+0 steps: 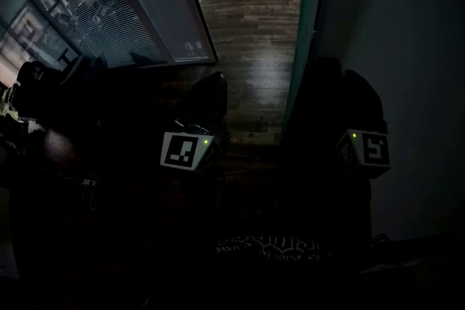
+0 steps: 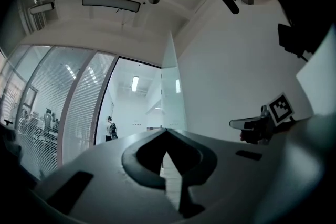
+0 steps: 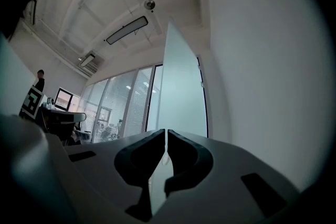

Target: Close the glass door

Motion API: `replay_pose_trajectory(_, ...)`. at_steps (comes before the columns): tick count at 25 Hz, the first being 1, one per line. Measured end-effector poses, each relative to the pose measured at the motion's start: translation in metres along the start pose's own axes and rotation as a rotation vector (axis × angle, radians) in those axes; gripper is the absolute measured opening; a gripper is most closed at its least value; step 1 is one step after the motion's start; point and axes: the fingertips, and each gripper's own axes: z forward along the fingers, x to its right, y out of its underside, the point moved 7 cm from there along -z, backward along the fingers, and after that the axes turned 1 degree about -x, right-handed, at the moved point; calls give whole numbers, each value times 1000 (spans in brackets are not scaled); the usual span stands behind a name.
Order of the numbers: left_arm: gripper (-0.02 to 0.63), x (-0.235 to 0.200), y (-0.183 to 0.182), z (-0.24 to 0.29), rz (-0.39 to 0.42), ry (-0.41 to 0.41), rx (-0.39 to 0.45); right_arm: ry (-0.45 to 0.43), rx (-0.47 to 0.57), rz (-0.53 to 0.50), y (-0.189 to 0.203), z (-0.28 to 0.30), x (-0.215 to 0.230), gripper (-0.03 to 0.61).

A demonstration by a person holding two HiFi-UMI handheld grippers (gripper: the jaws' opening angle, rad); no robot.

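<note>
The glass door [image 1: 302, 33] stands open and shows edge-on as a teal strip between the wooden floor and the wall on the right. In the left gripper view the glass door [image 2: 171, 86] rises straight ahead. In the right gripper view the glass door [image 3: 181, 97] is a frosted pane just ahead, next to the wall. My left gripper [image 2: 165, 131] is shut with nothing in it, and so is my right gripper [image 3: 166, 132]. Neither touches the door. In the dark head view only their marker cubes, left [image 1: 185, 151] and right [image 1: 365, 149], show clearly.
A glass partition with blinds [image 1: 123, 3] runs along the left of the corridor floor [image 1: 251, 18]. A plain wall [image 1: 407, 47] stands close on the right. A person [image 2: 110, 128] stands far down the corridor. A patterned mat [image 1: 272, 247] lies at my feet.
</note>
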Motion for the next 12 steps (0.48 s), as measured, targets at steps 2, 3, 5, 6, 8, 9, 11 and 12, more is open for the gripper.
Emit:
replay_pose_trajectory(2, 2, -3, 5, 9, -3, 5, -2, 5, -6, -1, 5, 8, 4, 3)
replay_pose_trajectory(3, 2, -5, 7, 16, -4, 6, -4, 8, -6, 0, 7, 15, 7, 3)
replay_pose_trajectory(5, 2, -12, 12, 35, -6, 7, -8, 11, -4, 3, 11, 33, 15, 3)
replay_pose_trajectory(6, 2, -15, 14, 44, -7, 7, -10, 11, -4, 3, 12, 41, 19, 3)
replay_pose_trajectory(8, 2, -18, 16, 56, -7, 7, -10, 9, -8, 4, 15, 52, 25, 3)
replay_pose_trajectory(9, 2, -20, 18, 60, -7, 8, -9, 7, -10, 4, 17, 57, 27, 3)
replay_pose_trajectory(11, 2, -24, 22, 69, -4, 5, -5, 0, -11, 2, 23, 68, 30, 3)
replay_pose_trajectory(12, 2, -26, 23, 71, -2, 1, -4, -5, -11, 2, 26, 72, 31, 3)
